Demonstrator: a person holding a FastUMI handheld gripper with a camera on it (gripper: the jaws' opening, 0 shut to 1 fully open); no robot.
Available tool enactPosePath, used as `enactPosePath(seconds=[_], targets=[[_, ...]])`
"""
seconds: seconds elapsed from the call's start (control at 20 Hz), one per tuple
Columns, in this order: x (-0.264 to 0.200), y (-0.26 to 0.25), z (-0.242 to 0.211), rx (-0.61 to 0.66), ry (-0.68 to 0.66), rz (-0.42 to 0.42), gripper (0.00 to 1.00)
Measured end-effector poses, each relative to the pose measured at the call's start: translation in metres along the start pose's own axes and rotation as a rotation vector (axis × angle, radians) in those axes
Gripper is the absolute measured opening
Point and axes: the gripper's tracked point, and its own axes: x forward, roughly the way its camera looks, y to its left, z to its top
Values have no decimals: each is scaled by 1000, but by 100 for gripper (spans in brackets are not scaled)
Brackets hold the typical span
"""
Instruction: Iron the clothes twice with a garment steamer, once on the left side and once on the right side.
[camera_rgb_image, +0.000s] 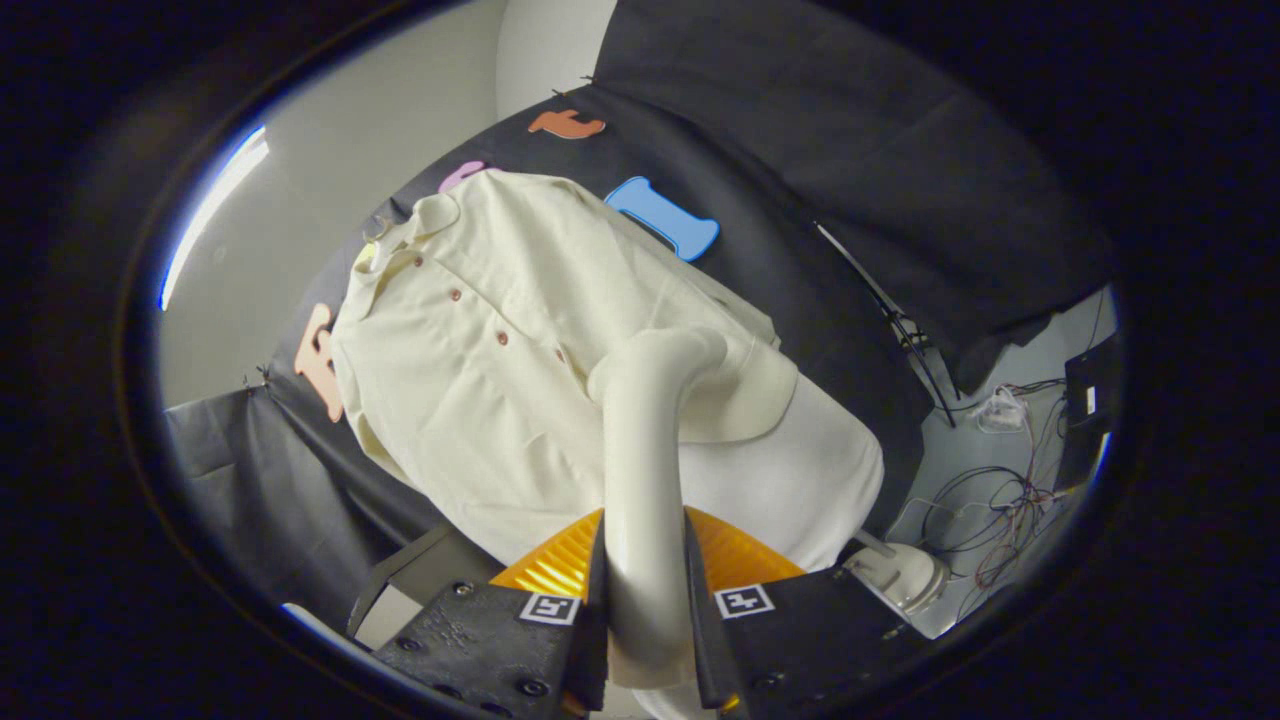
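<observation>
Black cloth walls (800, 150) close off the booth behind the garment, with a pale plain wall and a strip of bright light (215, 205) showing past the cloth's edge on one side. Against that dark backdrop hangs a cream button-front shirt (470, 380) with a small collar and a row of reddish-brown buttons running down its placket; seen through the tilted camera it slants across the scene, its collar farthest from the fingers and its hem nearest them. Both black fingers of the gripper (645, 620), each carrying a small square black-and-white marker, press against the sides of the long cream plastic handle of the garment steamer (640, 470), which stands up between them. The handle curves over at its far end into a broad cream steamer head (745, 390) that lies against the shirt's front, on the side of the button row toward the floor cables, beside the lower buttons. An orange ribbed part (560, 565) of the gripper body shows behind the handle just above the fingers. Beyond the shirt's hem, a pale grey floor (1040, 370) holds a tangle of thin red and black cables (1000, 500), a round white base (905, 575) and a dark box (1090, 390).
</observation>
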Motion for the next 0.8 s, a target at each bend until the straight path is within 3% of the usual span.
enactPosePath(seconds=[0.35, 0.65, 0.8], targets=[[-58, 75, -5, -59, -17, 106, 34], [-101, 194, -44, -146, 7, 261, 34], [-126, 253, -69, -254, 10, 326, 34]])
